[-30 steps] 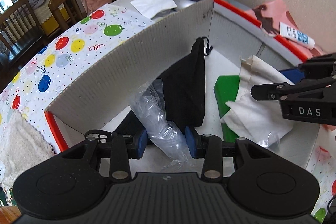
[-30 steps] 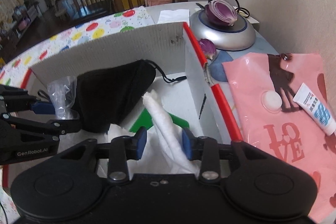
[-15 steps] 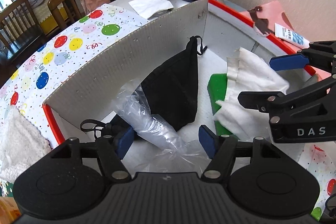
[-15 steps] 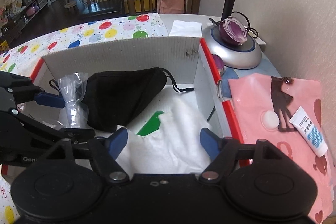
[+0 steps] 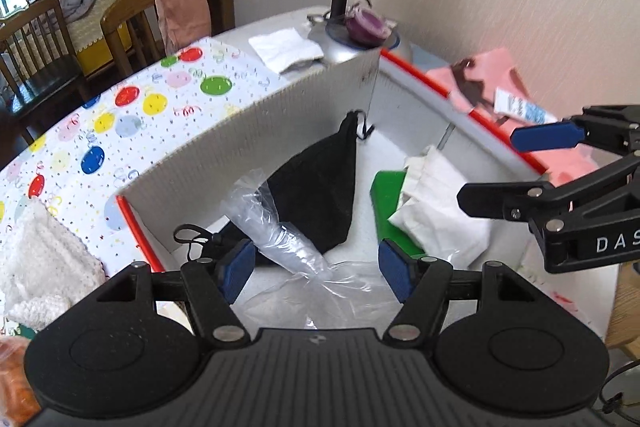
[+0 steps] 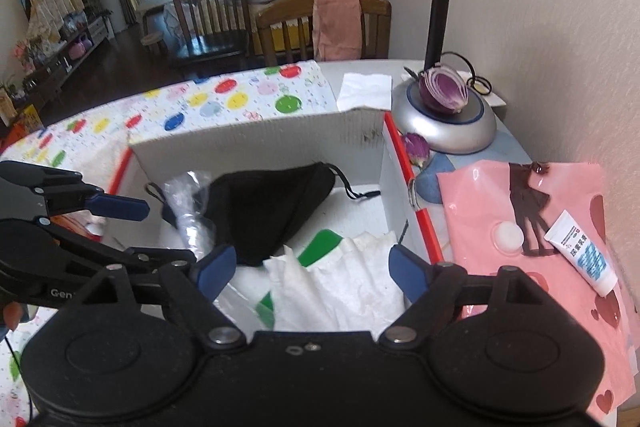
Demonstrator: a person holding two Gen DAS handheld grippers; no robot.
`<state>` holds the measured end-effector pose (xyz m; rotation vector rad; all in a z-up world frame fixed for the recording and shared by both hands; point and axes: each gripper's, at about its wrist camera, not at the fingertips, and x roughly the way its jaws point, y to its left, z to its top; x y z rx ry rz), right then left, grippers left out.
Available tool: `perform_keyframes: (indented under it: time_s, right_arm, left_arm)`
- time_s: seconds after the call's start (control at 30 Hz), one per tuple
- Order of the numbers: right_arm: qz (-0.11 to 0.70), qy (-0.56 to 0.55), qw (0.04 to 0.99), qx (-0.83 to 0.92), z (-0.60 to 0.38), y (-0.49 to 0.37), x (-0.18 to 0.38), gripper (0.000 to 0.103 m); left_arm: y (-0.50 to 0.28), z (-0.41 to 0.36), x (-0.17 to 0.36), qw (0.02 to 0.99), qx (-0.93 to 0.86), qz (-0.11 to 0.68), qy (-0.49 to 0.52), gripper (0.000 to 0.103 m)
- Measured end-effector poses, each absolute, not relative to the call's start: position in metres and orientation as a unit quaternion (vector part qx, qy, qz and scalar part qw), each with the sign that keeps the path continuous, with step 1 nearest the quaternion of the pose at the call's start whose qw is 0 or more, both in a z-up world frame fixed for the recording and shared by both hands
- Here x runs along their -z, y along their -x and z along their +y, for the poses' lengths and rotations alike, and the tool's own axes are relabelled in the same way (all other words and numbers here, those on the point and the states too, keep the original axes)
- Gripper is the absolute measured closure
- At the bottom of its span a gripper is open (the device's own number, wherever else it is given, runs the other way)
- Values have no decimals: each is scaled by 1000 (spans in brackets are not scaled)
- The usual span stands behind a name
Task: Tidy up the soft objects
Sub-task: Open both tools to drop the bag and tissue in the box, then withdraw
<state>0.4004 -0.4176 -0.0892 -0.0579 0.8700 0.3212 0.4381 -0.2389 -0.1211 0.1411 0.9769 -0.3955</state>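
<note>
Crumpled clear plastic bag (image 5: 288, 247) and white cloth (image 6: 352, 287) lie inside the grey corrugated box (image 5: 240, 131), flanking the black fabric face mask (image 5: 320, 195). All are light and limp; pinch at a bunched fold. Left hand-held gripper (image 5: 318, 269) and right hand-held gripper (image 6: 308, 271) have just been opening, jaws wide, empty. Box walls hem access.

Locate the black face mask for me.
The black face mask lies inside the white box, against its far wall, between the clear plastic bag and the white cloth.
</note>
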Motion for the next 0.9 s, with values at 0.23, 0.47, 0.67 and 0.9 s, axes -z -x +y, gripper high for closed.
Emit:
perform_keyframes:
  time_s: [0.23,0.47,0.67,0.9]
  right_arm:
    - [396,18,903,-169,-413,-376,61,15]
    - [368,4,911,-186,-398,-349,34,10]
    - [349,-3,917,-193,-378,-325,16,5]
    - [330,-28,919,-213,-346,-295,2,3]
  left_arm:
    - [-417,-224,91,876,195,439,-40,35]
    - [-390,-196,59,891,198,407,-14,35]
    - [-362,-166,38,903,190,385,4,35]
    - [-322,-127,20,917,183,353,15,23]
